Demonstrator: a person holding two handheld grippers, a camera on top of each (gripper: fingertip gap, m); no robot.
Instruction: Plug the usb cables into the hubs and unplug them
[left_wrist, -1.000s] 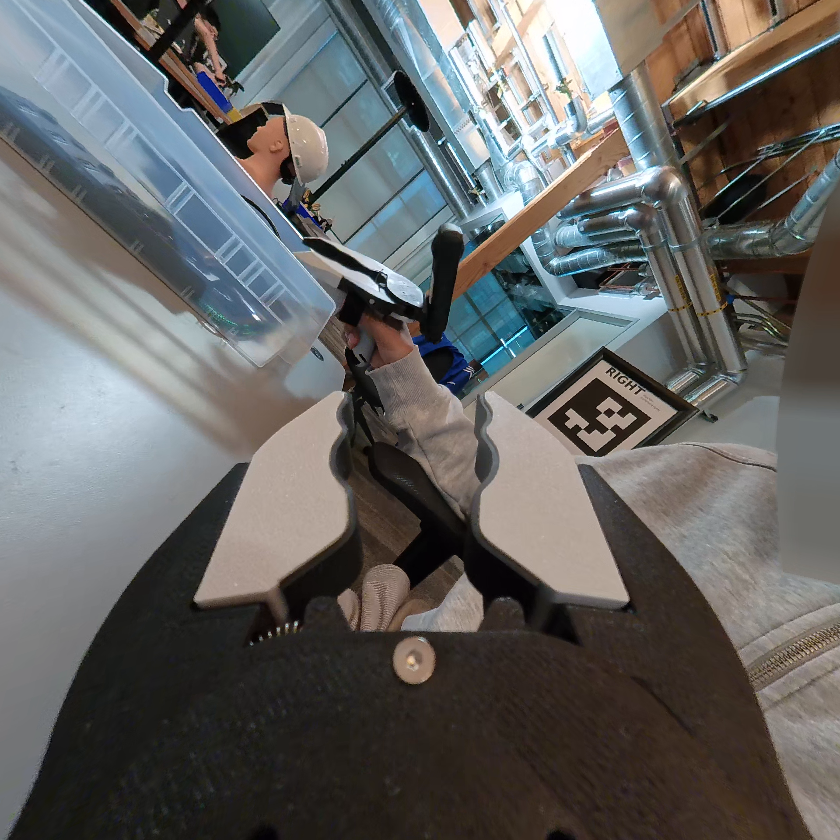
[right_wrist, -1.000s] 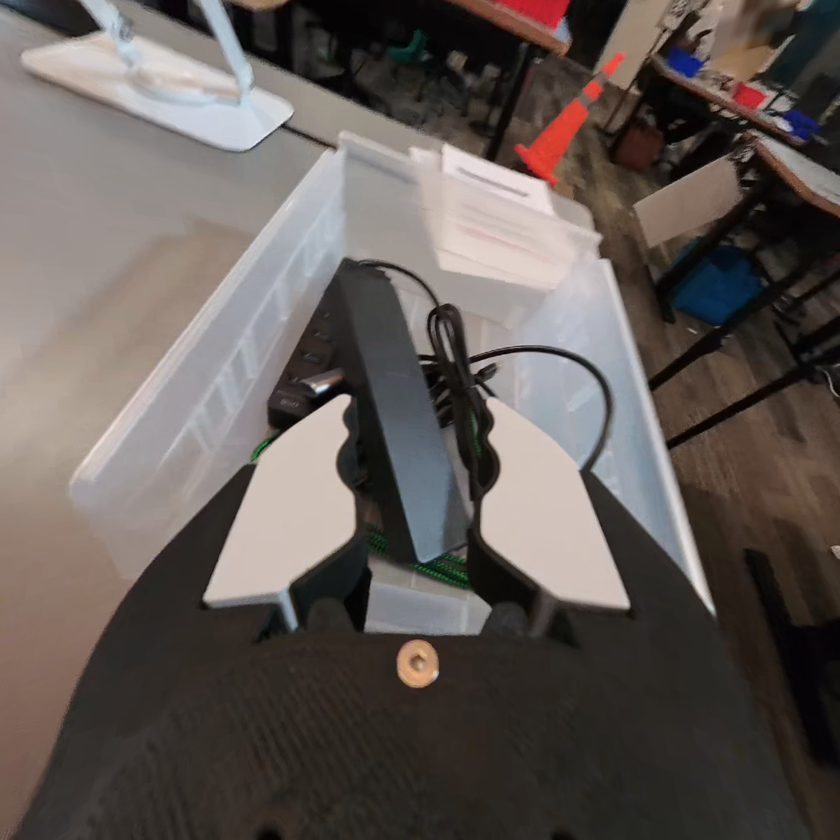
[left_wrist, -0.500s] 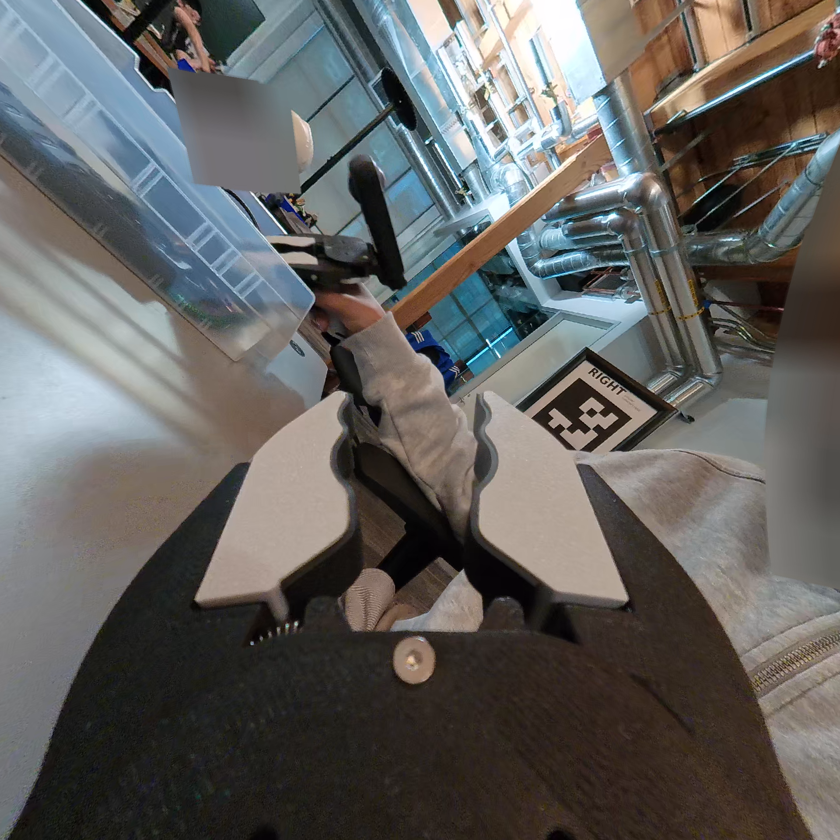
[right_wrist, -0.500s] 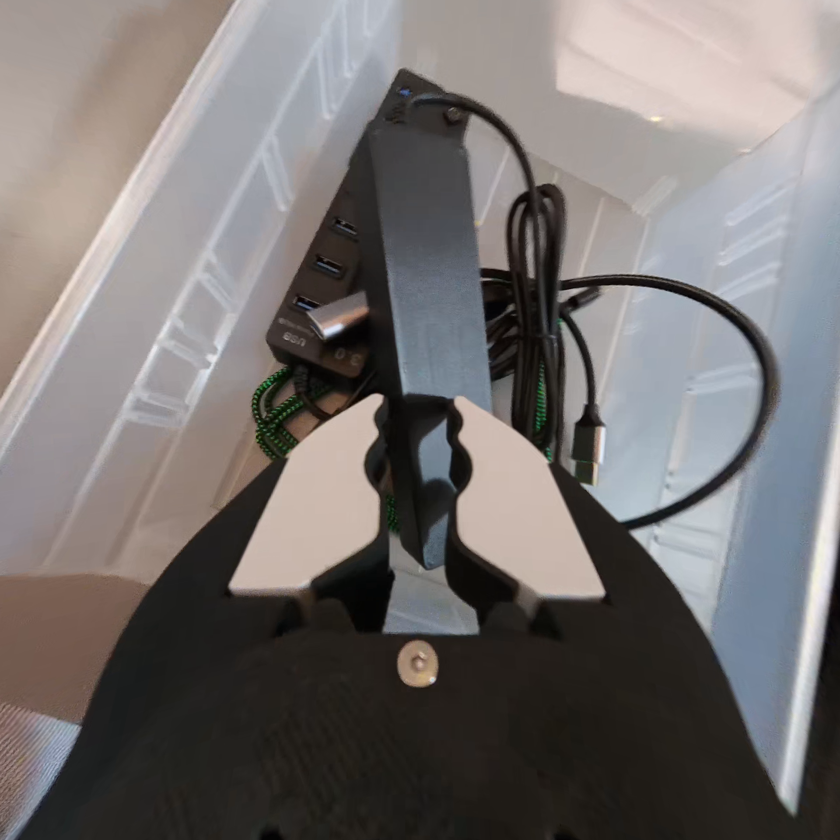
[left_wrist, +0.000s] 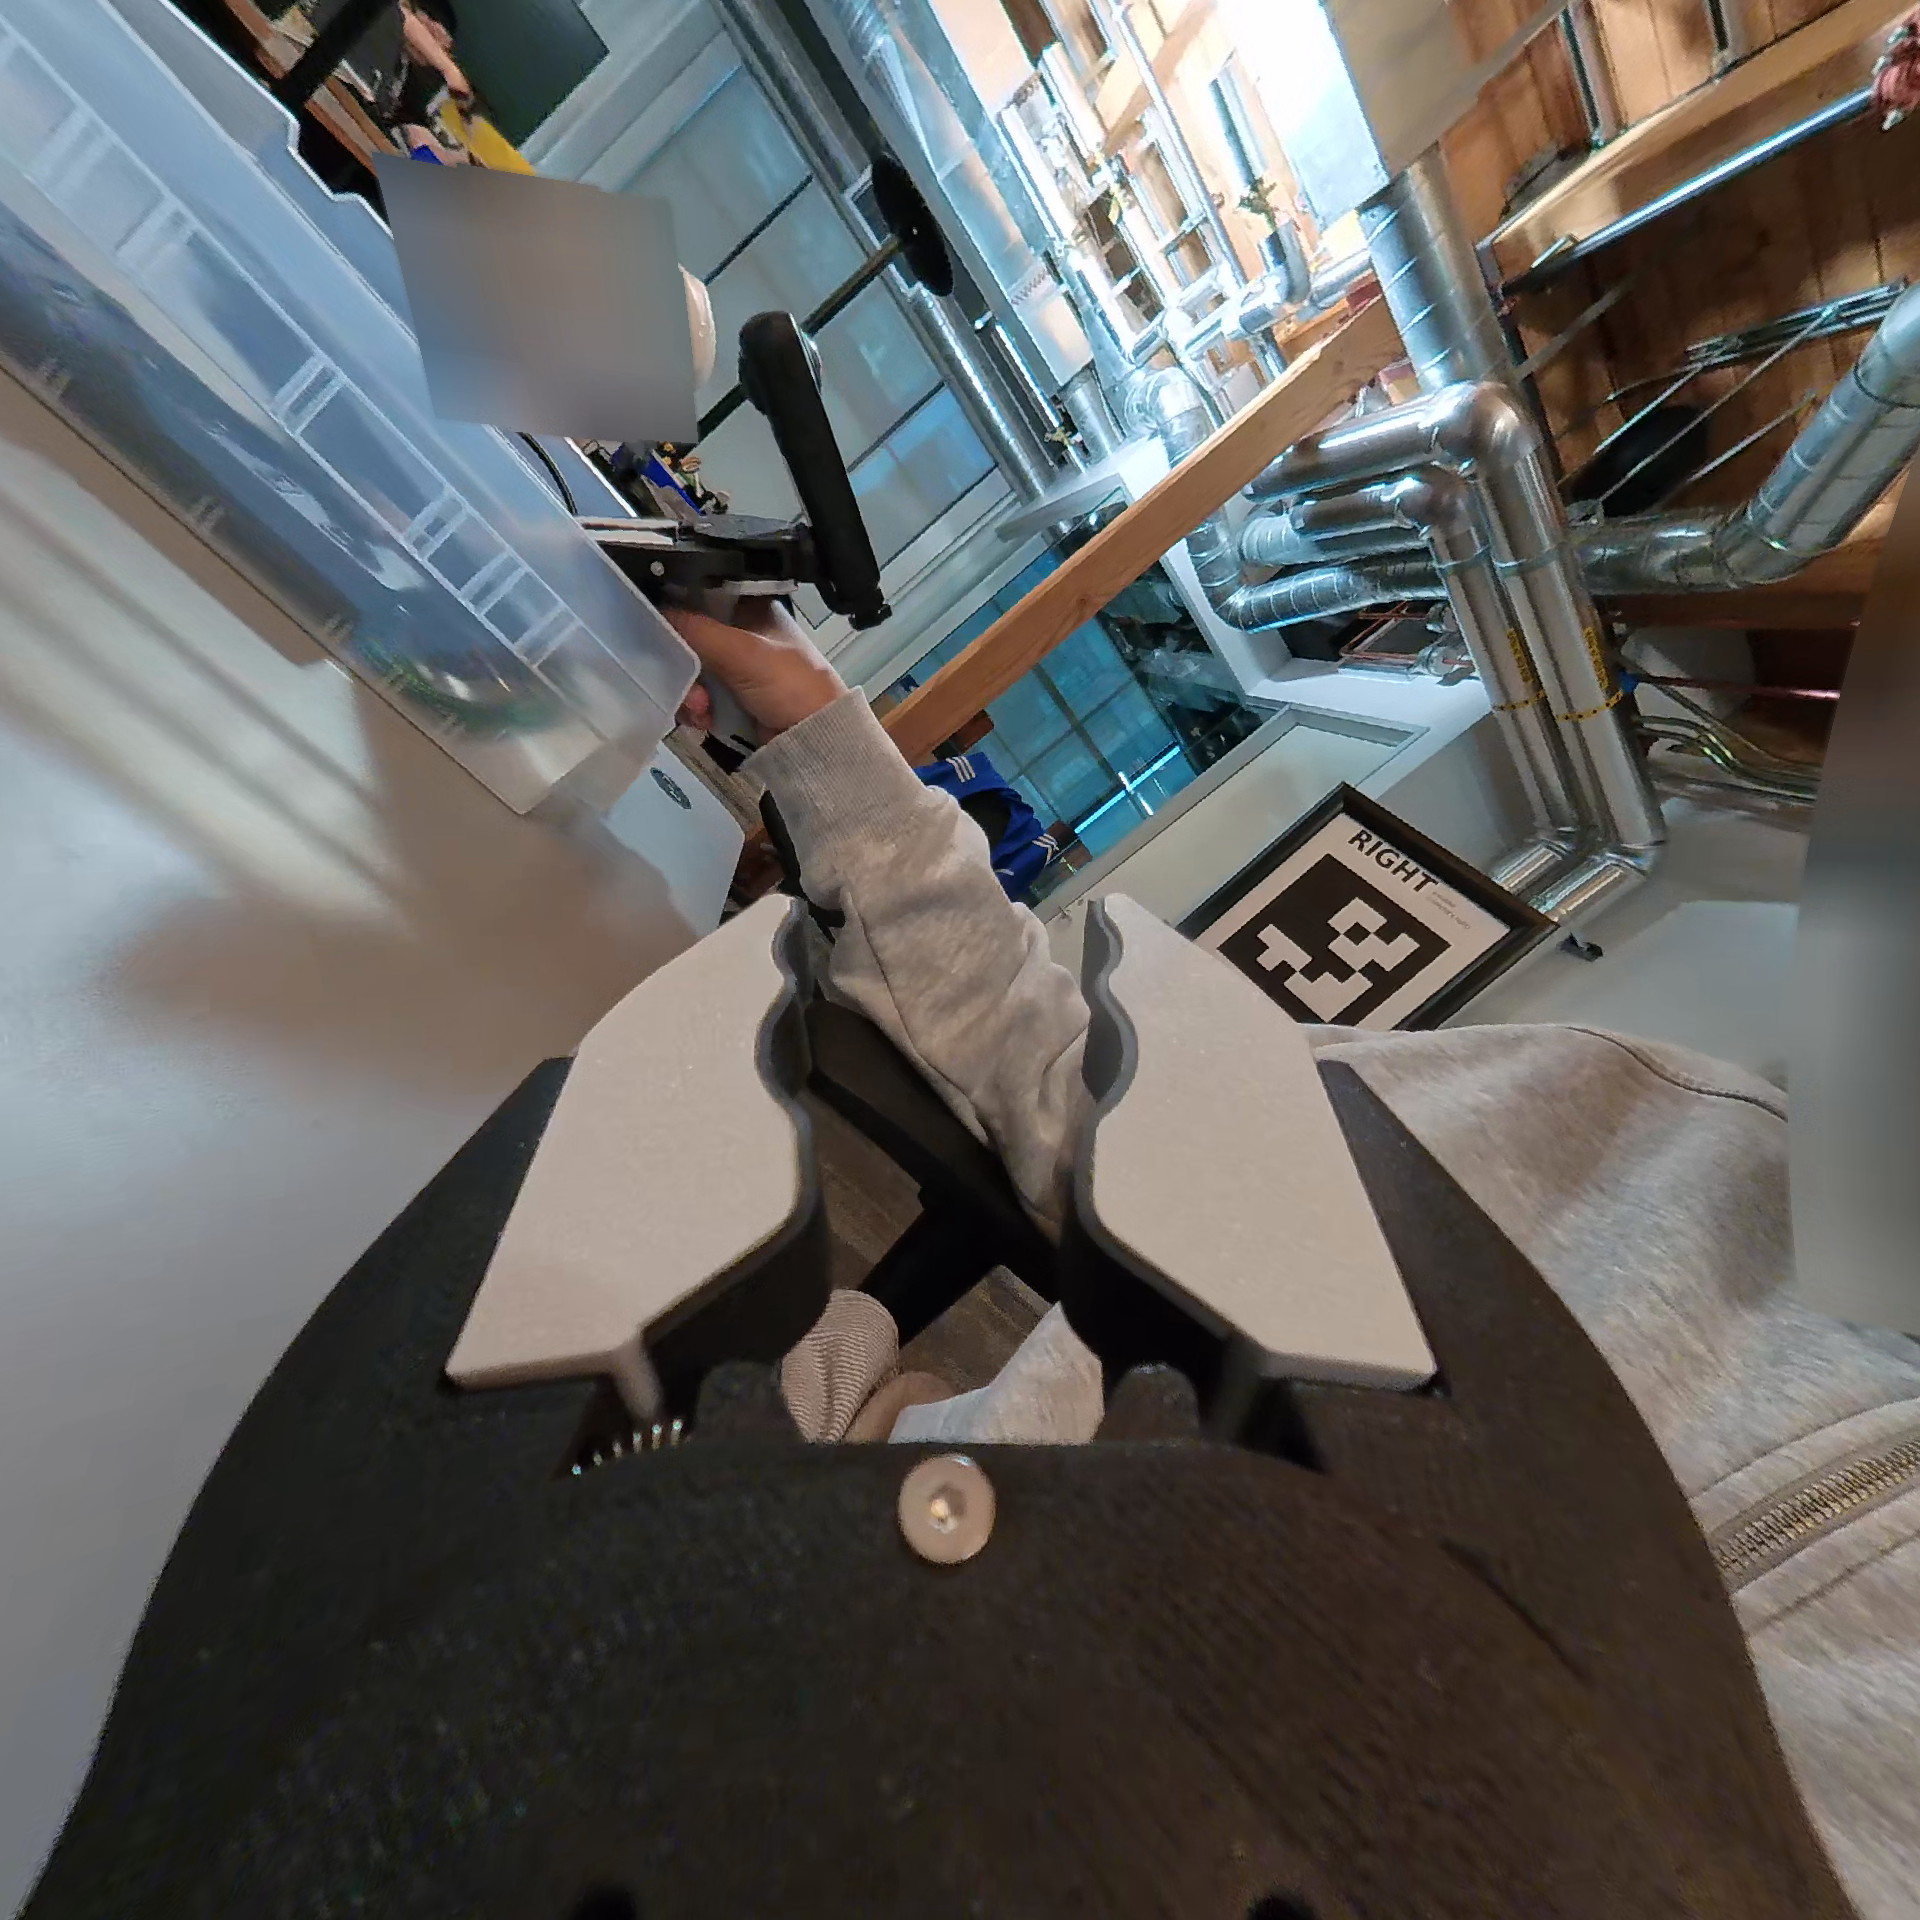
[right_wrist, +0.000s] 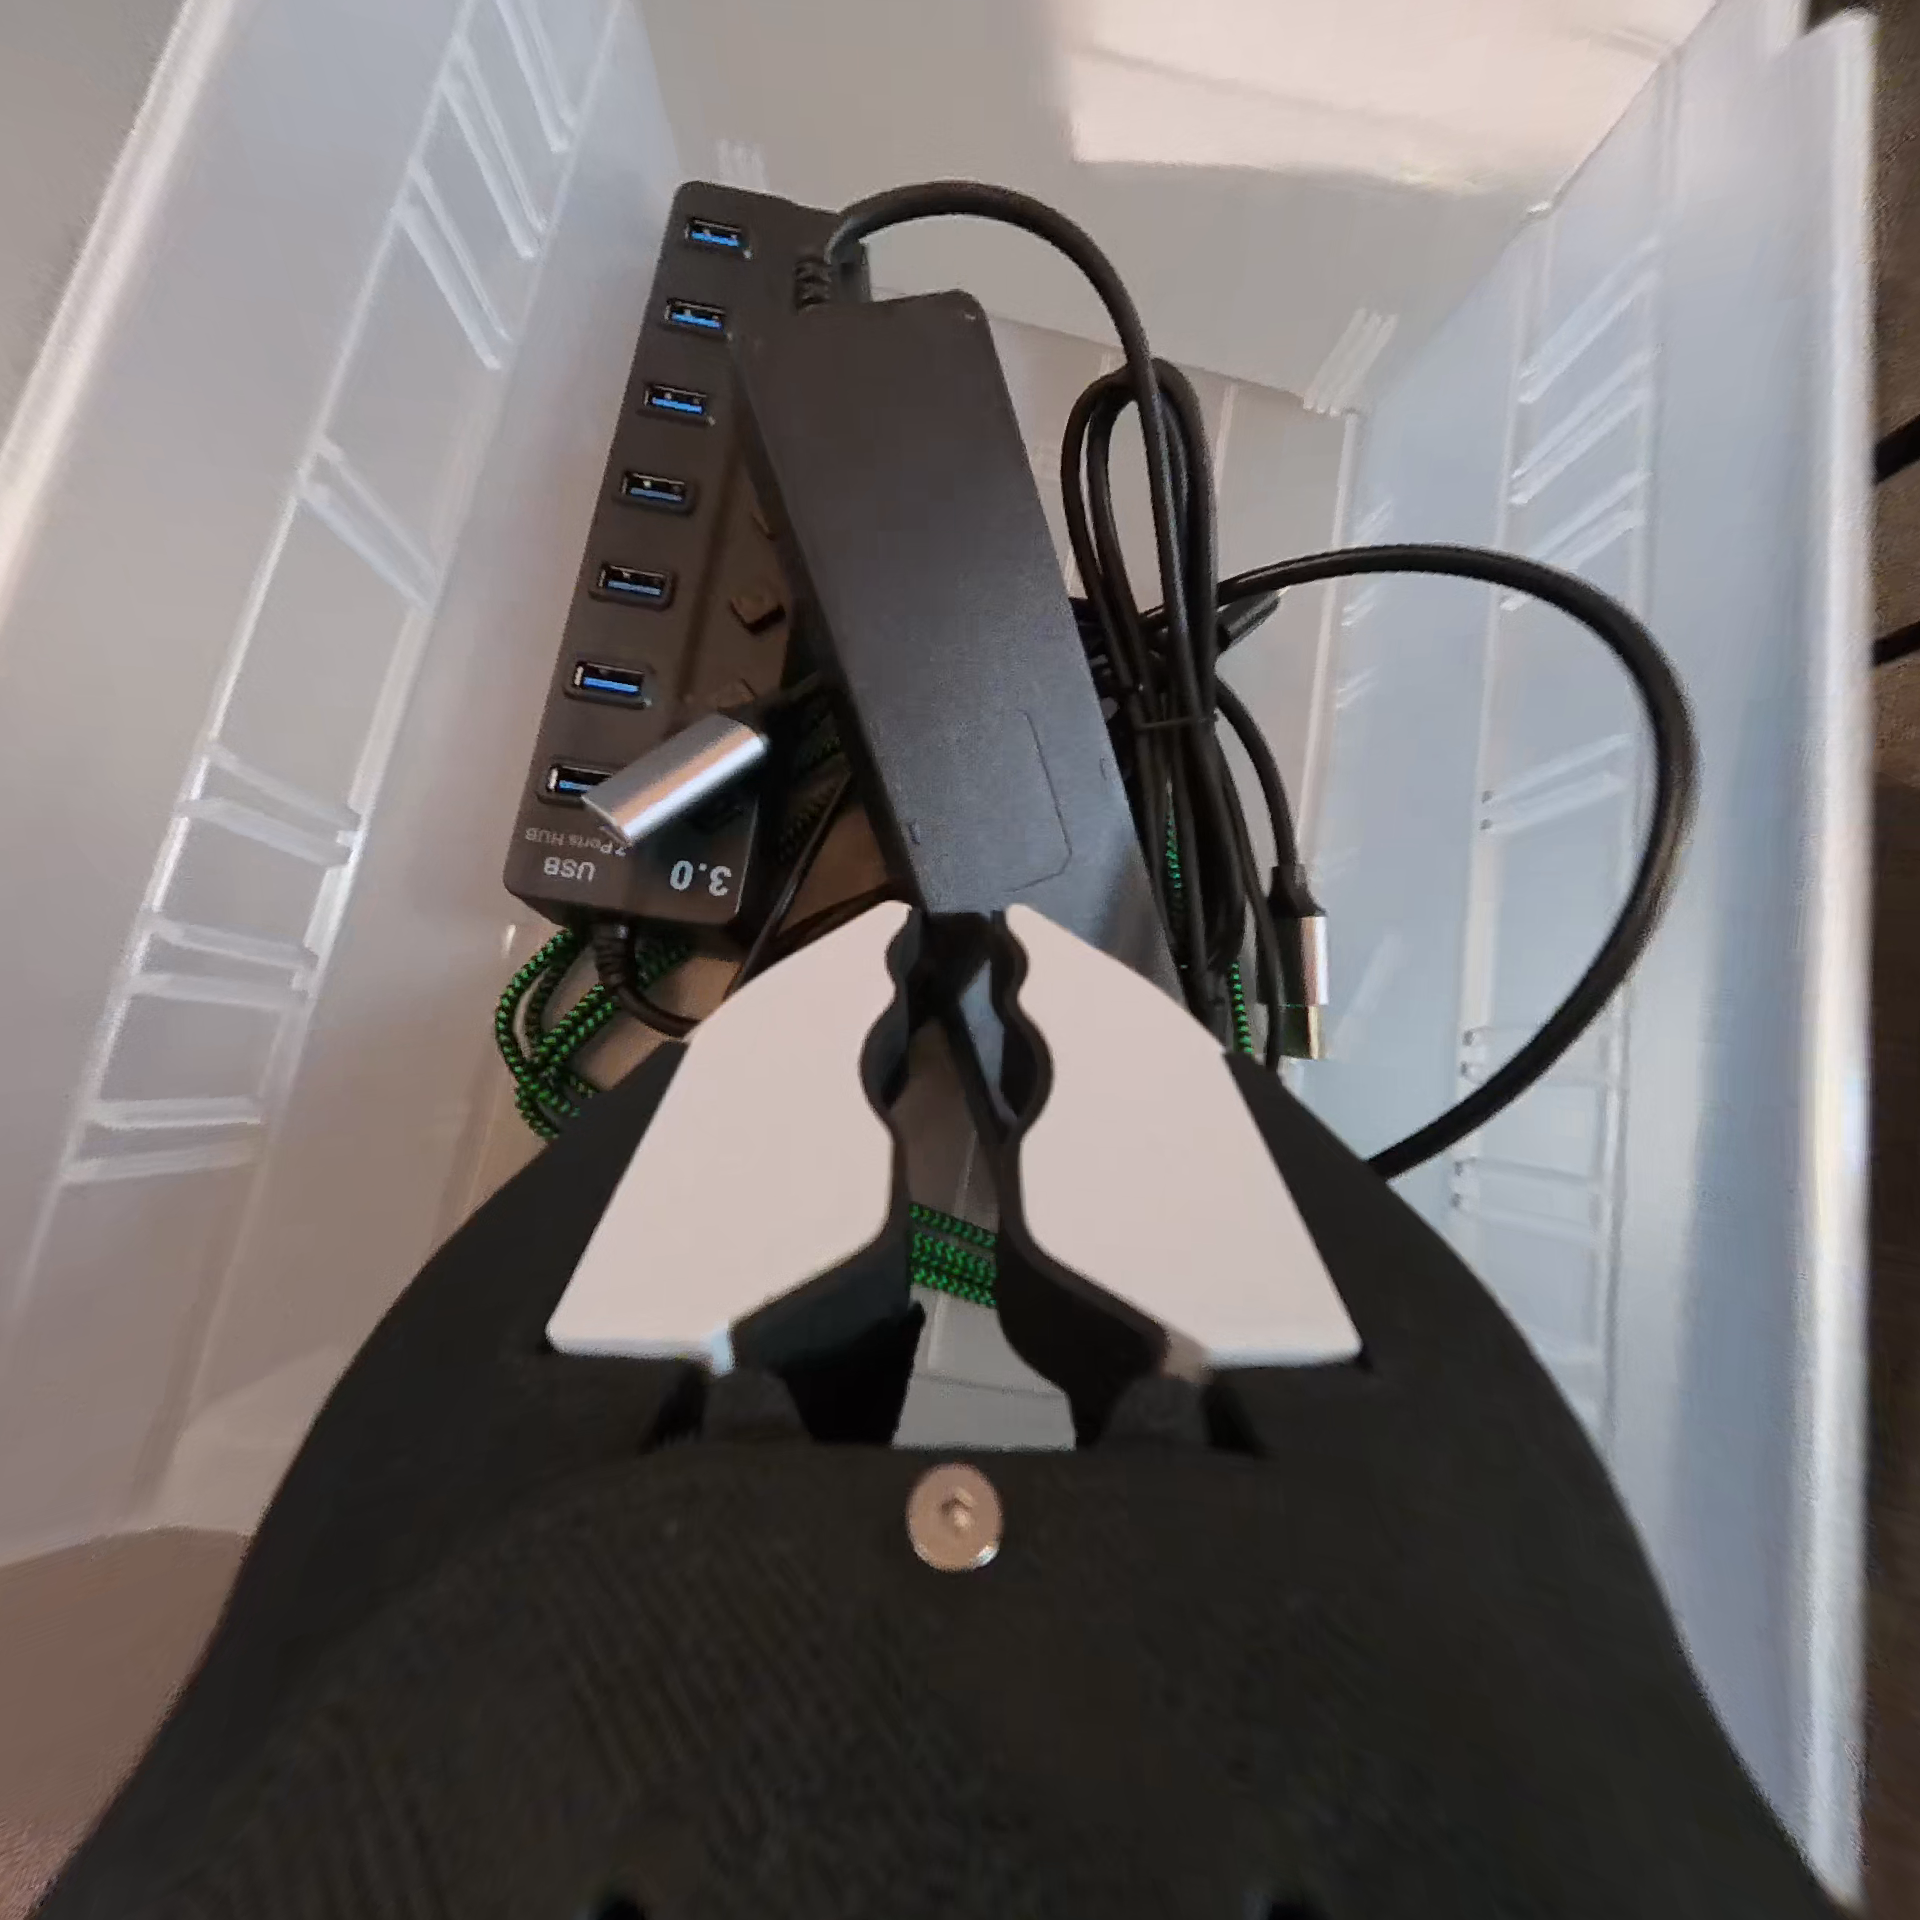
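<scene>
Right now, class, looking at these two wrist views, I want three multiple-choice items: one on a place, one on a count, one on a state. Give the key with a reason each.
1. Where do the hubs lie?
A. inside the clear plastic bin
B. on the floor
C. on a shelf

2. How many ports show on the black USB hub's face?
A. three
B. seven
C. ten

3. What is the right gripper doing?
A. hanging open
B. shut on the flat dark hub
C. shut on a green cable

Key: 1 A, the clear plastic bin walls surround them. 2 B, seven slots run along the black USB hub. 3 B, the right gripper pinches the flat dark hub at its near end.
</scene>
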